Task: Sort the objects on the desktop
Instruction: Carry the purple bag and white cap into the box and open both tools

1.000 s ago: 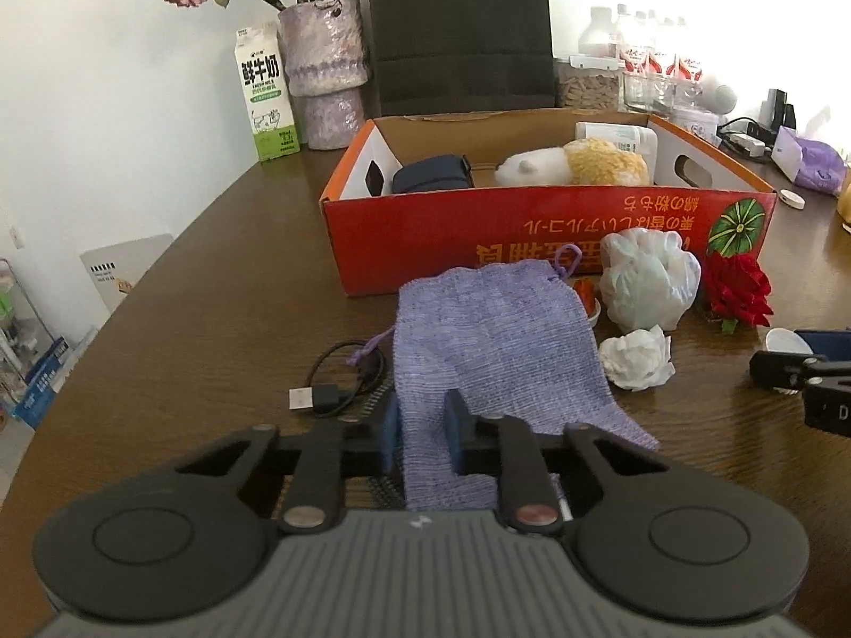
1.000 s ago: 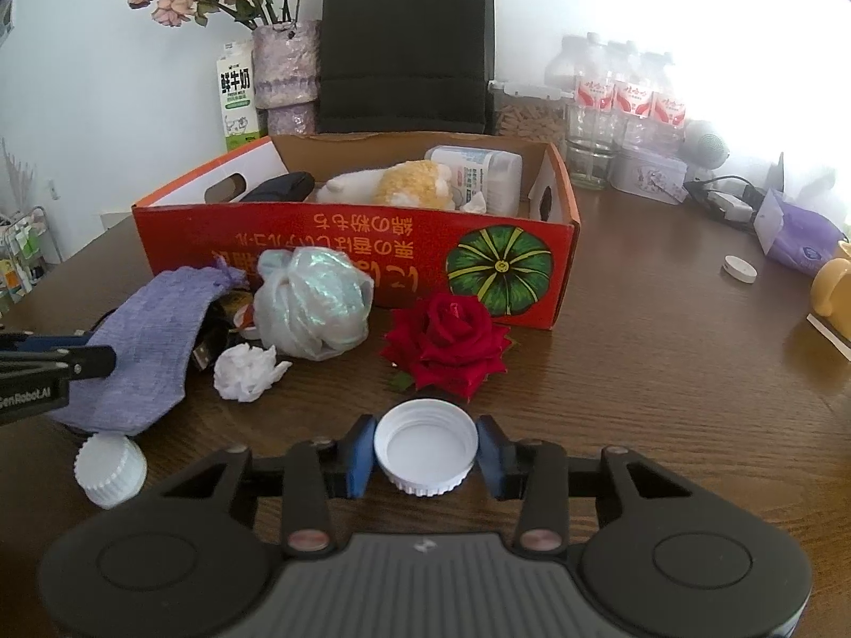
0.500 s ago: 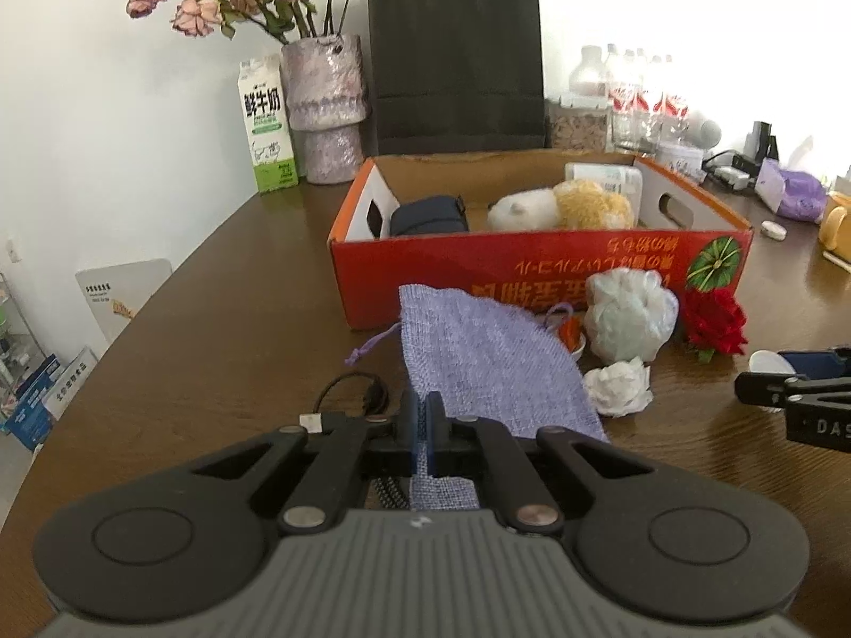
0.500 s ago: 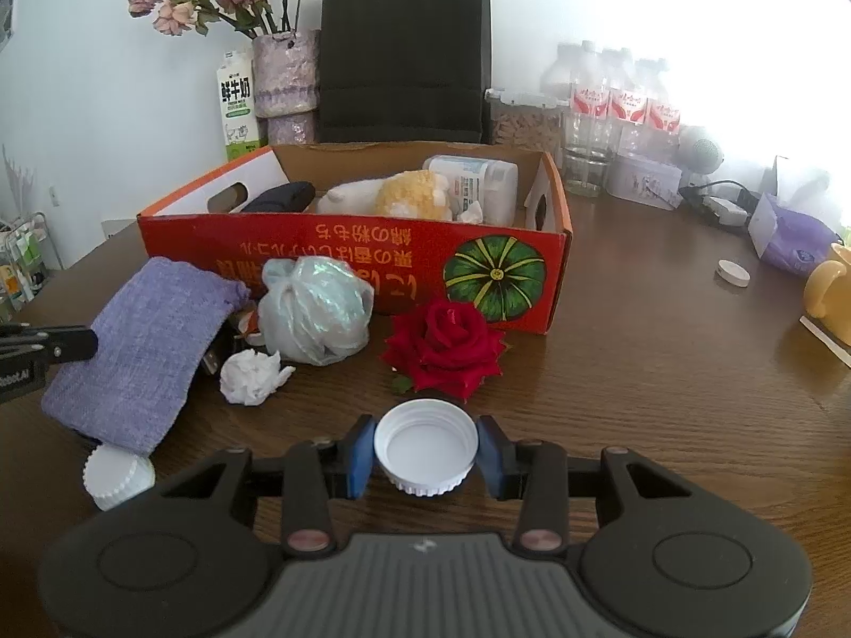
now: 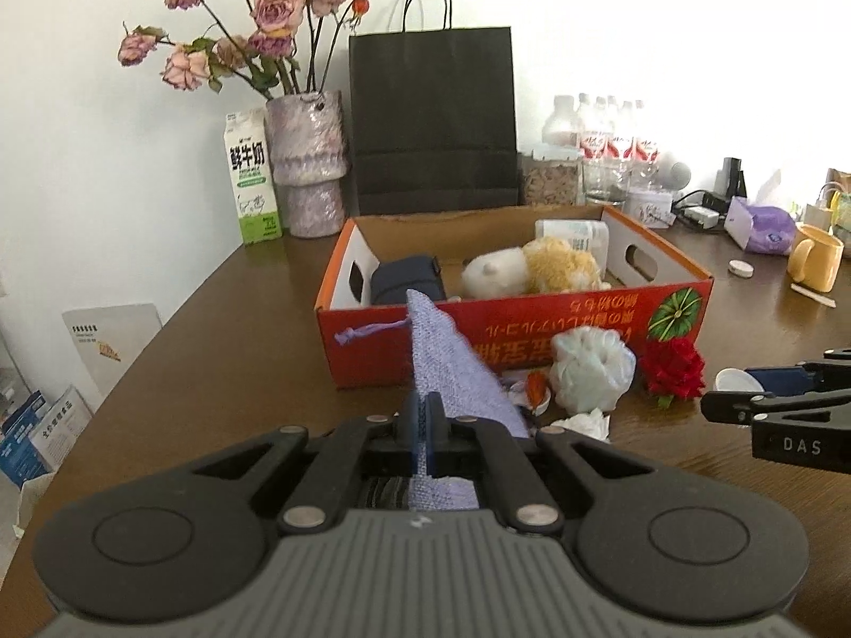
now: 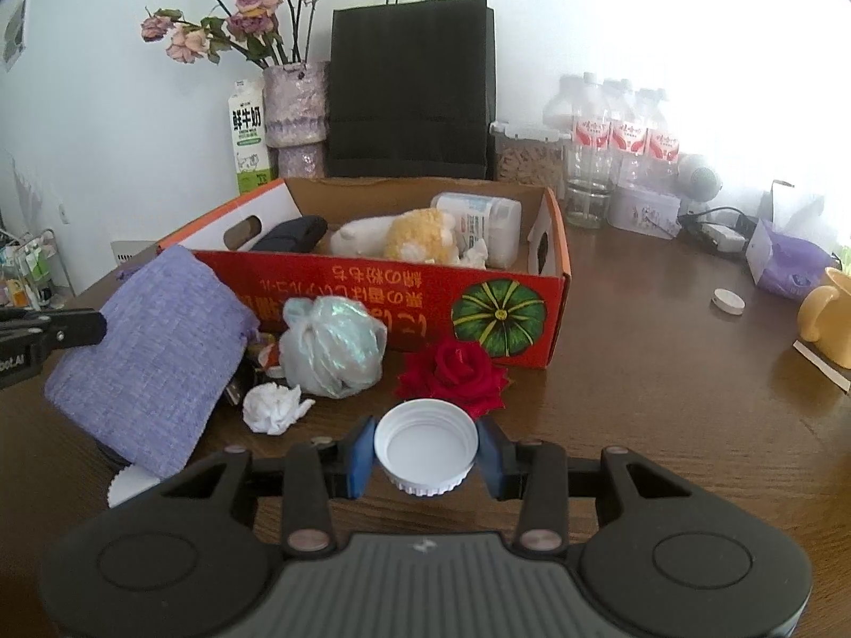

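Note:
My left gripper (image 5: 424, 428) is shut on the near edge of a purple woven pouch (image 5: 452, 372), which hangs lifted off the table toward the red cardboard box (image 5: 580, 329). Seen from the right wrist, the pouch (image 6: 154, 351) droops at the left with the left gripper's fingers (image 6: 64, 327) on it. My right gripper (image 6: 425, 449) is shut on a white jar lid (image 6: 425, 438), open side up, just above the table. In the box lie a plush toy (image 5: 537, 268), a dark pouch (image 5: 407, 279) and a white bottle (image 5: 574, 234).
In front of the box lie a tied plastic bag (image 6: 332, 348), a red rose (image 6: 457, 372), crumpled tissue (image 6: 274, 406) and another white lid (image 6: 130, 484). A vase (image 5: 308, 159), milk carton (image 5: 252, 178), black bag (image 5: 433, 117), bottles (image 6: 617, 138) and a yellow mug (image 5: 816, 263) line the back and right.
The left gripper closed on the pouch's edge and lifted it, so the pouch rose off the table and off the cable beneath. The right gripper kept still with the lid.

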The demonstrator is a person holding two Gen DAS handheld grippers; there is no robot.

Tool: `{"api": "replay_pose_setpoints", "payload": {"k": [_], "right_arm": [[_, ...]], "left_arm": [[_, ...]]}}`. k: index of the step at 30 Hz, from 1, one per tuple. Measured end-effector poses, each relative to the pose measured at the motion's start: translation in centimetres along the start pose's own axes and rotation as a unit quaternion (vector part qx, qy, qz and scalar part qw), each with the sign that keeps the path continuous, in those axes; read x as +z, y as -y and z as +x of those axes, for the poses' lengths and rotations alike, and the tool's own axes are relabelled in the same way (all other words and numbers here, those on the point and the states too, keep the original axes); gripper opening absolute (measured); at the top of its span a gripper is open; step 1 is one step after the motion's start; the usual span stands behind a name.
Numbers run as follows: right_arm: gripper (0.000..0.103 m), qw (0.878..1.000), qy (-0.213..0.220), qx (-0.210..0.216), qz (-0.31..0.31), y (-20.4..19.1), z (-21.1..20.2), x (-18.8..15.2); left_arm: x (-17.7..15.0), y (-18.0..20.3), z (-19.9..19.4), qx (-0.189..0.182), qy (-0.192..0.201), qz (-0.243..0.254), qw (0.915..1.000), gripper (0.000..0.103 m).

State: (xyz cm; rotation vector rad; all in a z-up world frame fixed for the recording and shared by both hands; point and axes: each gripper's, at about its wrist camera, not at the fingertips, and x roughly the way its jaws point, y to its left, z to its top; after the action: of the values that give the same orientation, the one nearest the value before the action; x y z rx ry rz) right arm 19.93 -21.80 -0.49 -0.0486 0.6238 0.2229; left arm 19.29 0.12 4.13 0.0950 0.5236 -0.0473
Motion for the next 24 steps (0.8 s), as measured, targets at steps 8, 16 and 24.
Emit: {"api": "replay_pose_setpoints", "payload": {"k": [8,16,24], "right_arm": [[0.039,1.000,0.016,0.003,-0.003,-0.2,-0.9,0.8],[0.039,0.999,0.040,0.010,-0.008,-0.4,-1.7,2.4],[0.039,0.998,0.065,0.021,-0.015,-0.8,-1.5,5.0]], "left_arm": [[1.2,0.3,-0.7,-0.012,0.020,0.005,0.9997,0.003],[3.1,0.9,-1.8,-0.020,0.051,0.019,0.9983,0.003],[6.3,1.9,-2.1,-0.027,0.099,0.038,0.9940,0.003]]}}
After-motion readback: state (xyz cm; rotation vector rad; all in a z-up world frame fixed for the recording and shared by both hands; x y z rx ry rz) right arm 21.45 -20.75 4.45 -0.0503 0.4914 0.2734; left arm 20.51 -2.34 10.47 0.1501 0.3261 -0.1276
